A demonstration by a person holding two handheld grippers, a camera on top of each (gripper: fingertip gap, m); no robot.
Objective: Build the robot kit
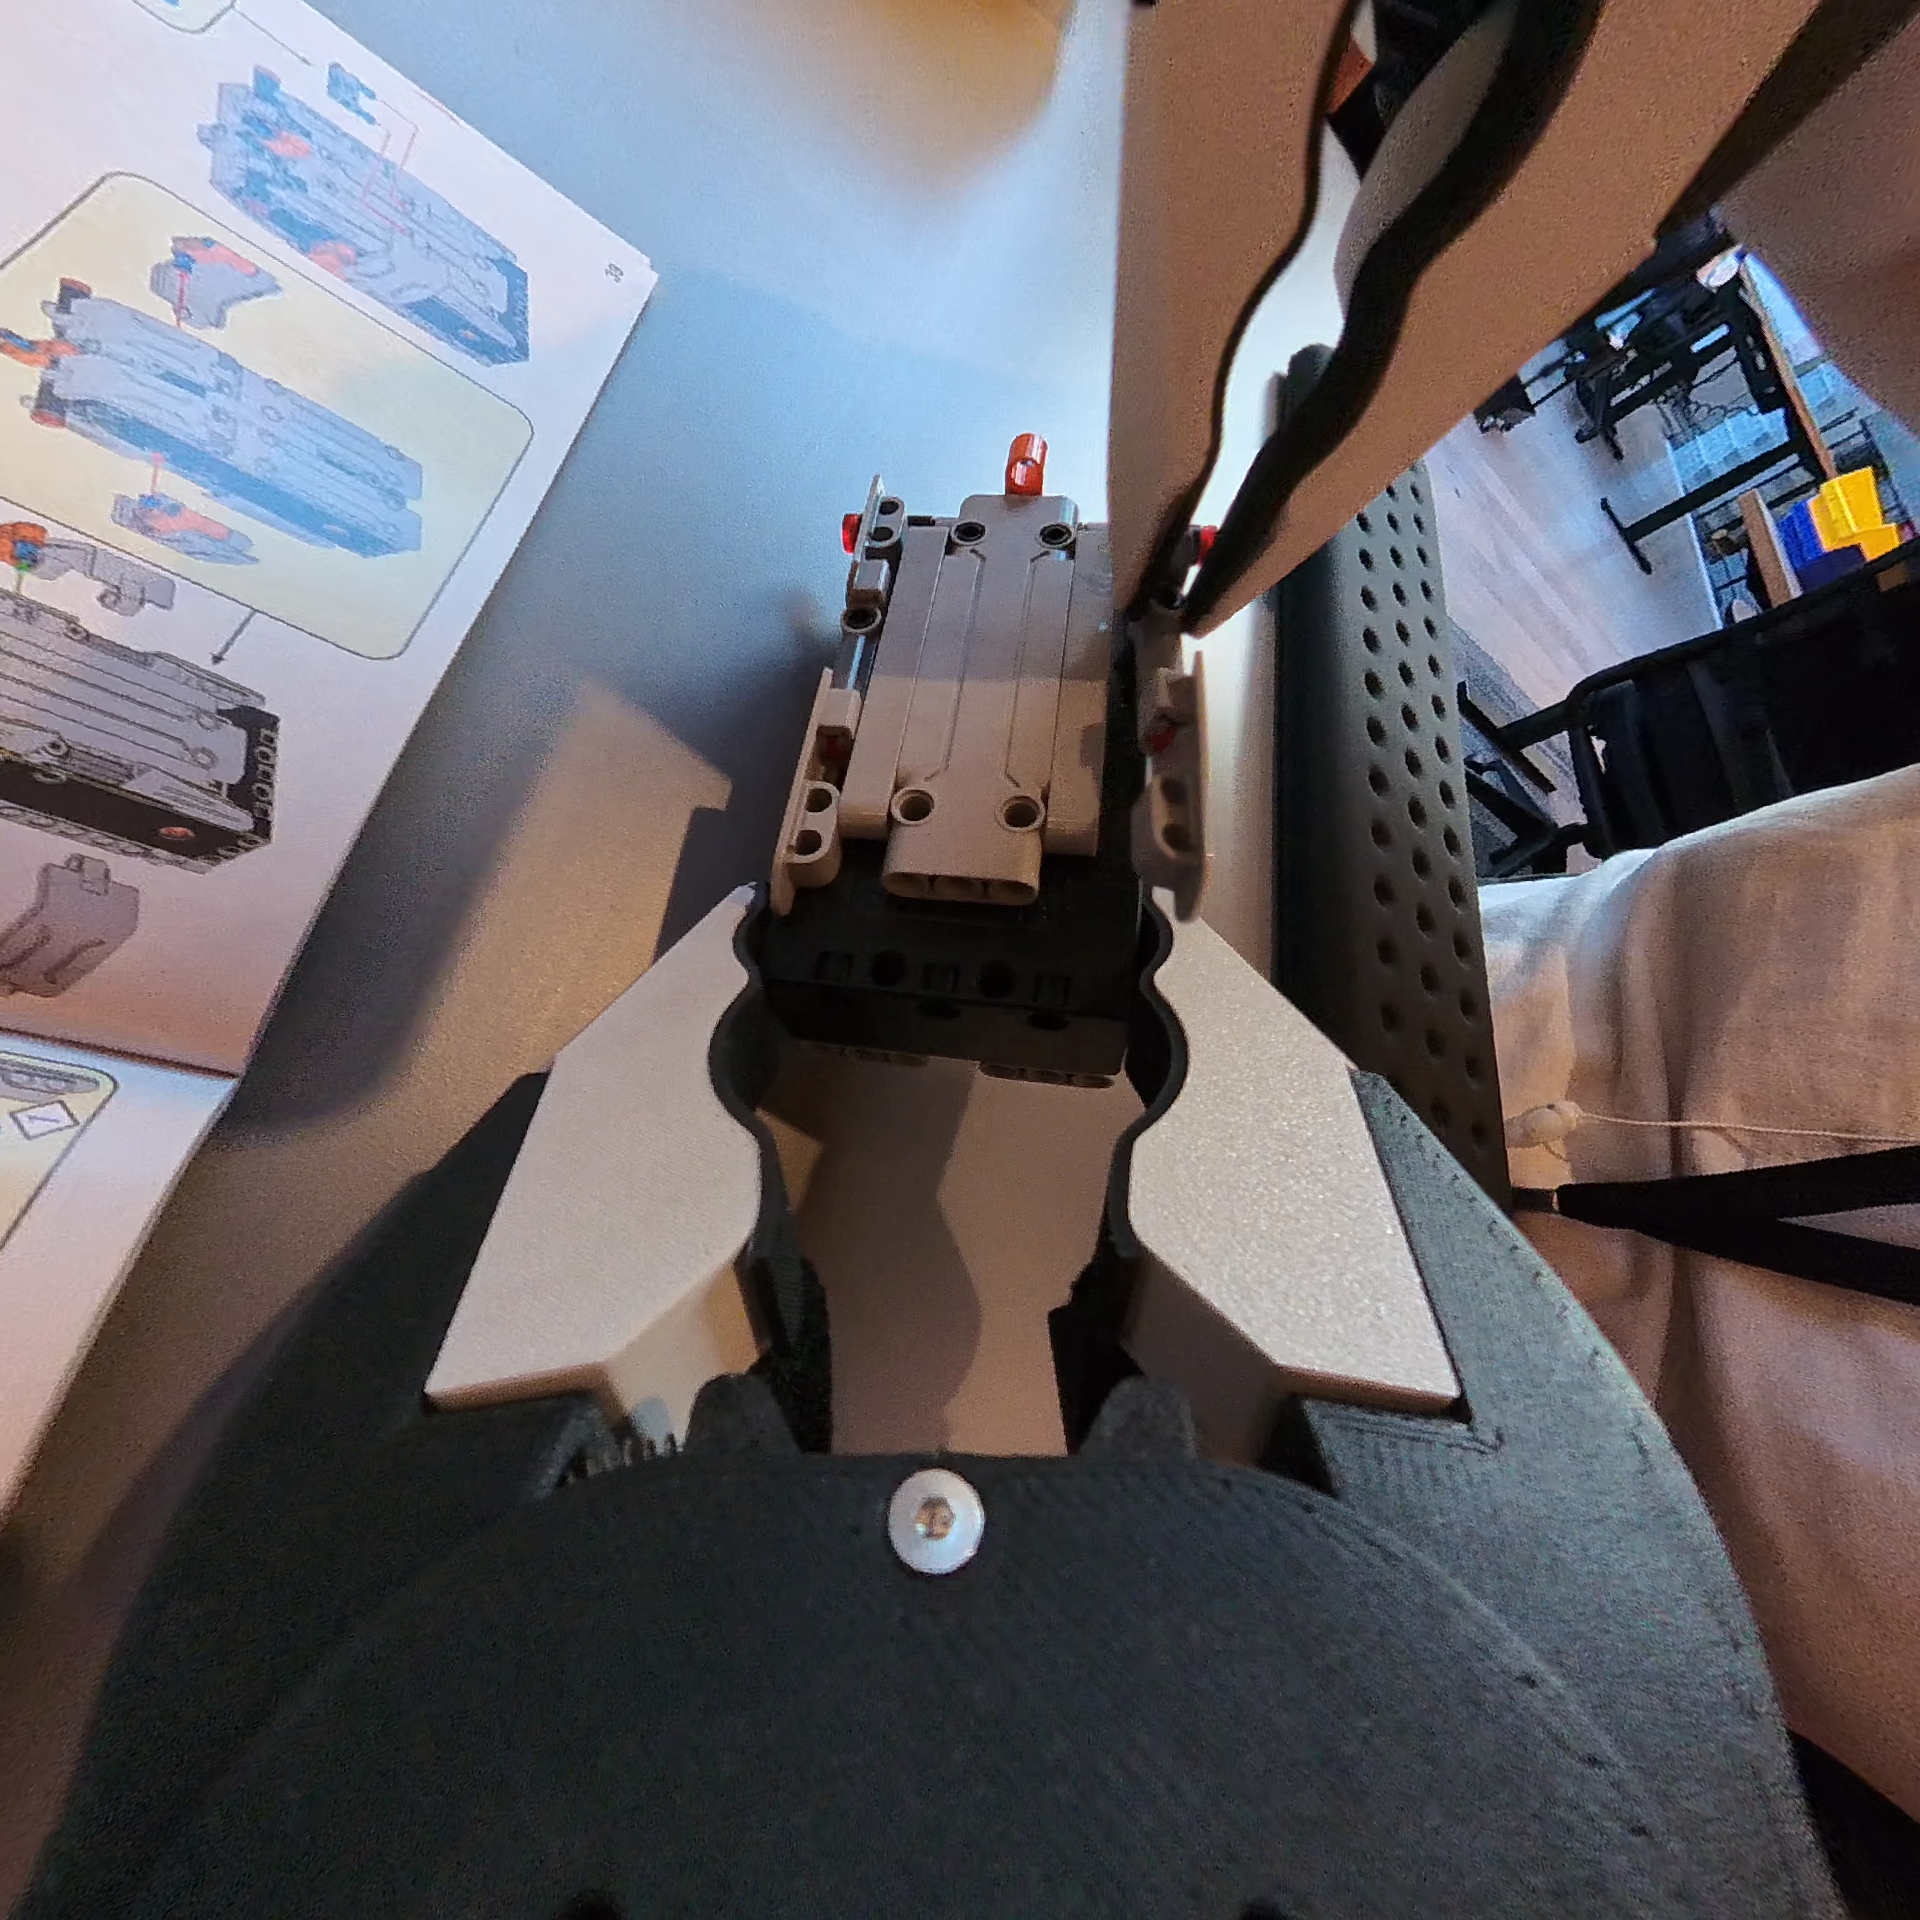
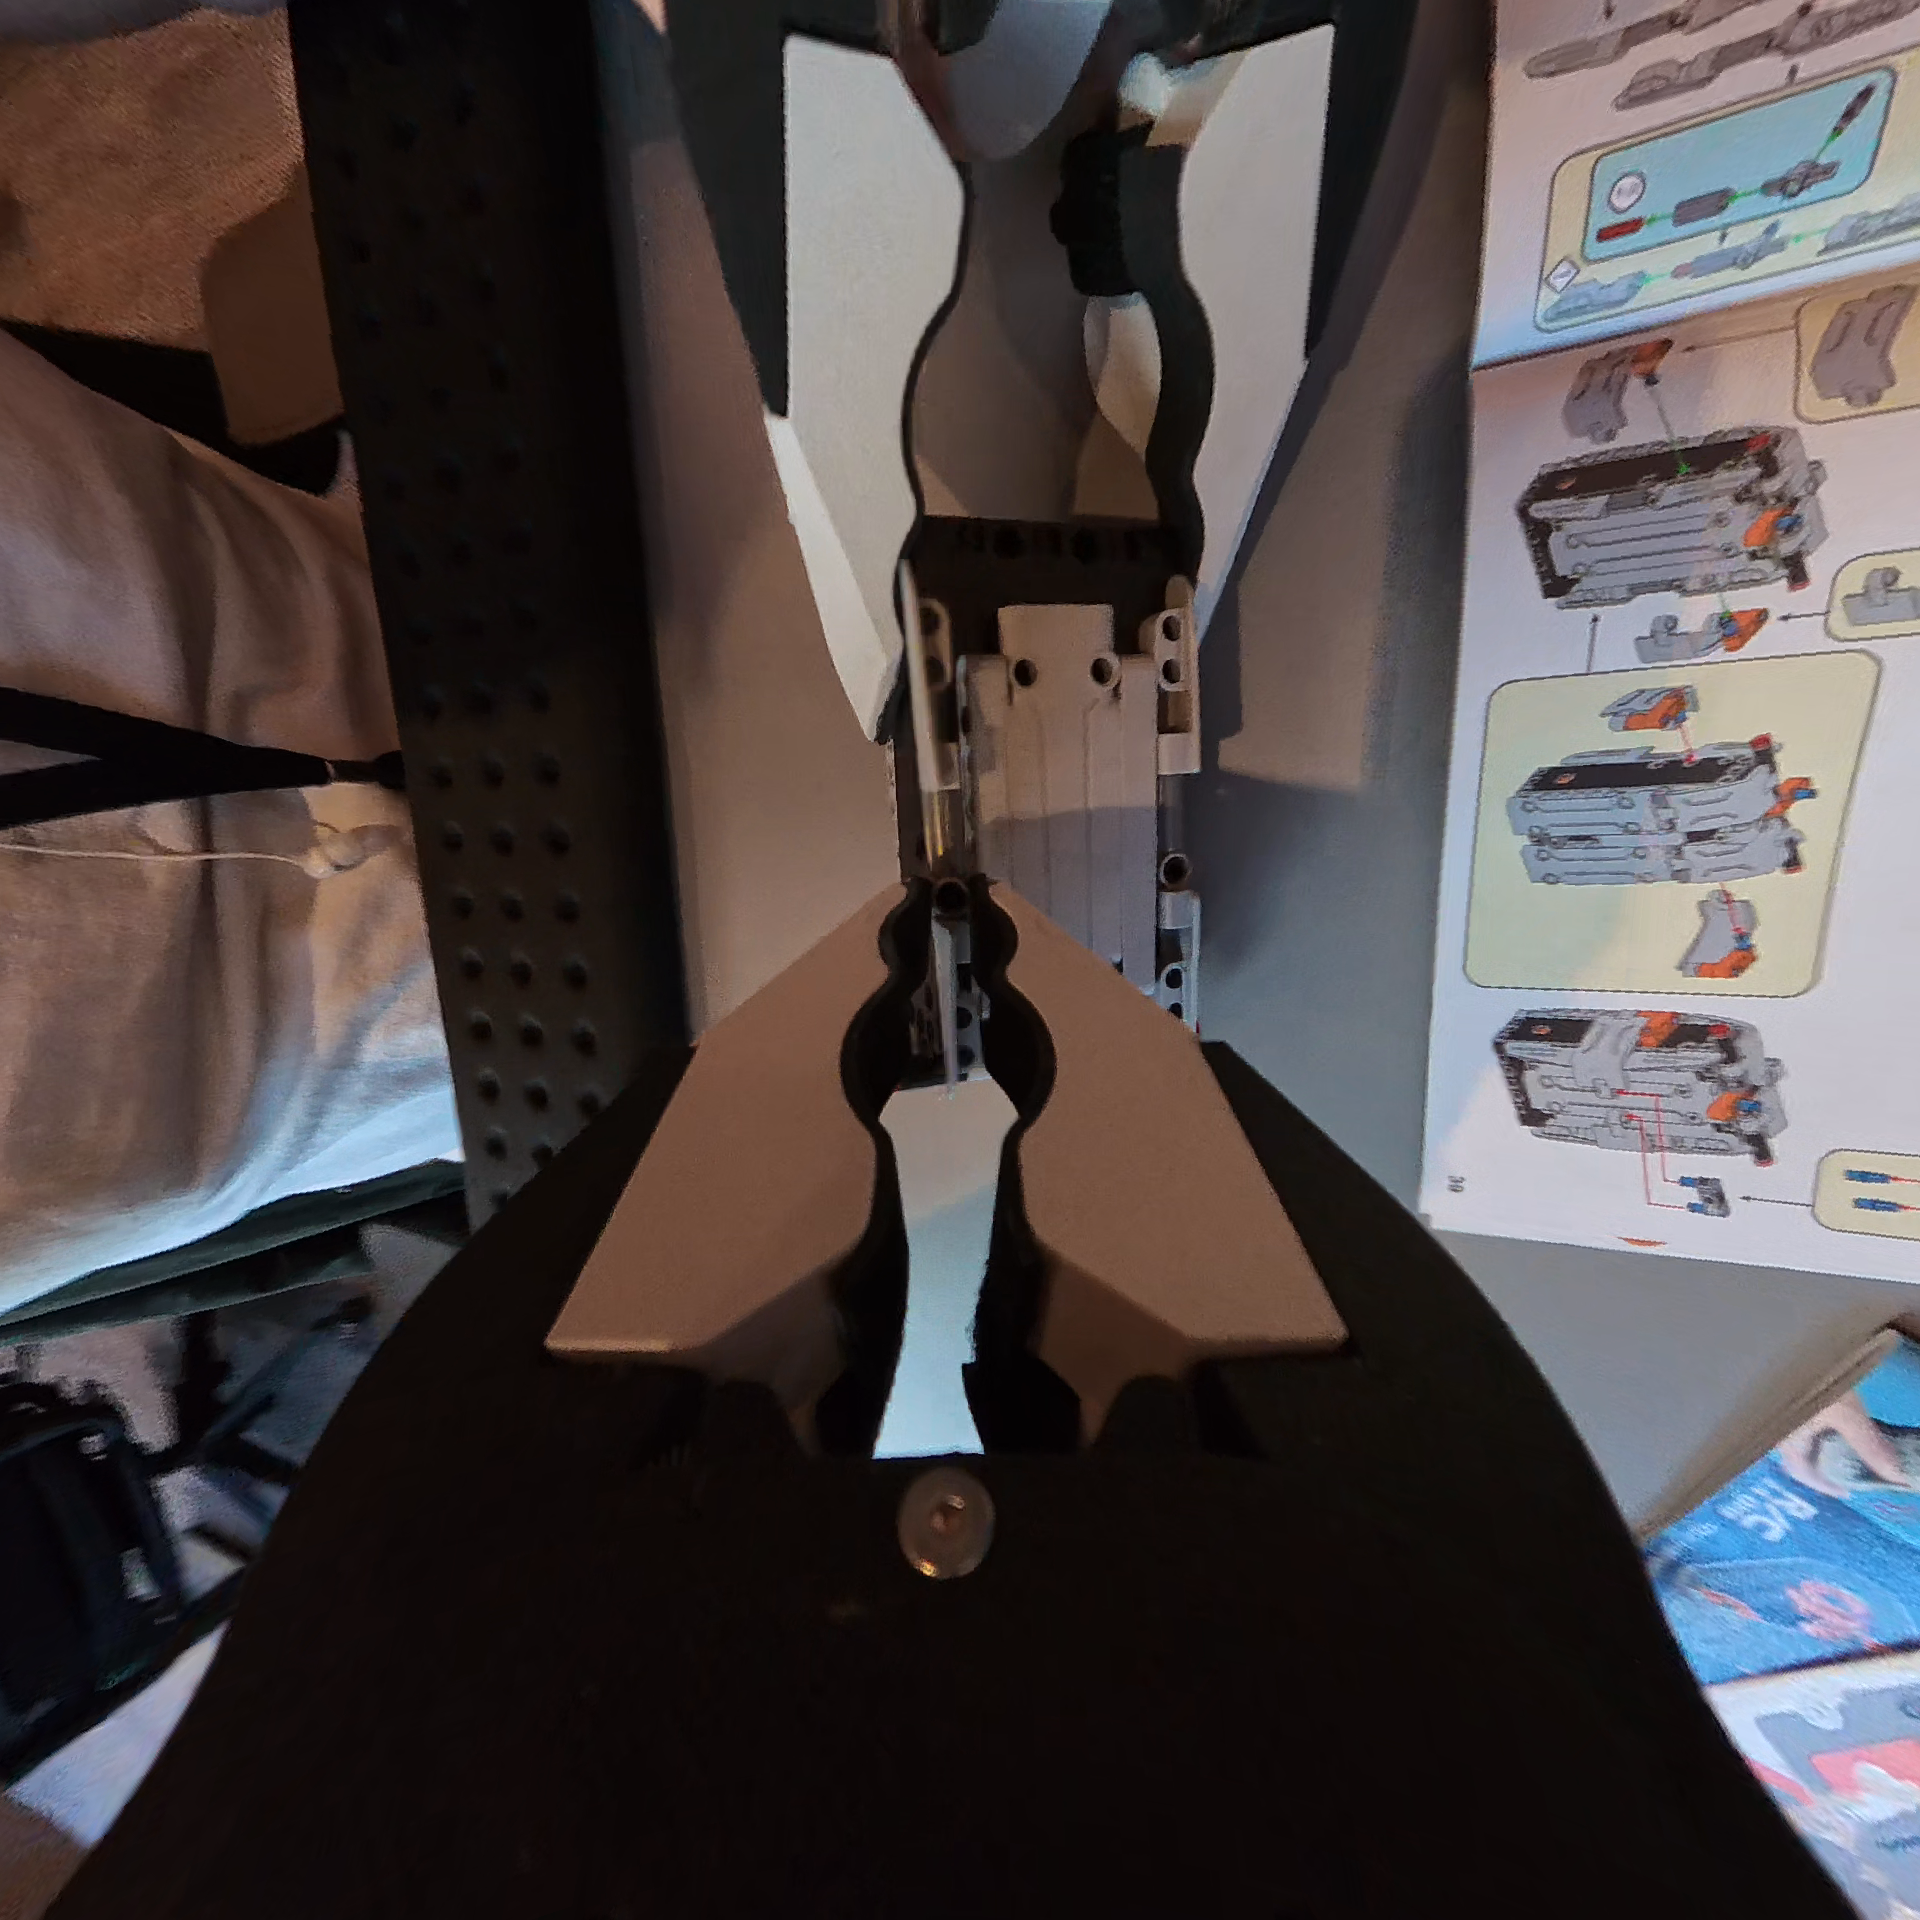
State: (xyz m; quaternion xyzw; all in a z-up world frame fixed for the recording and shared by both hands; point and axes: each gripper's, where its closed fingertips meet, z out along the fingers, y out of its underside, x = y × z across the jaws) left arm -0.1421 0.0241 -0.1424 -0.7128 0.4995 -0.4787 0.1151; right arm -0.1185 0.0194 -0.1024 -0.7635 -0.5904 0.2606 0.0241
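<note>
At the left an open instruction booklet [image 1: 260, 499] lies flat on the grey table [image 1: 790, 208]. In the middle the left gripper [image 1: 951, 971] is closed around the black end of a grey brick model [image 1: 977, 717], which sits just above the table. The right gripper [image 1: 1179, 613] comes from above, nearly closed, and pinches a thin grey side piece [image 2: 951, 997] of the model. At the right a black perforated bar [image 1: 1382, 727] runs along the table edge, beside light cloth [image 1: 1714, 987].
</note>
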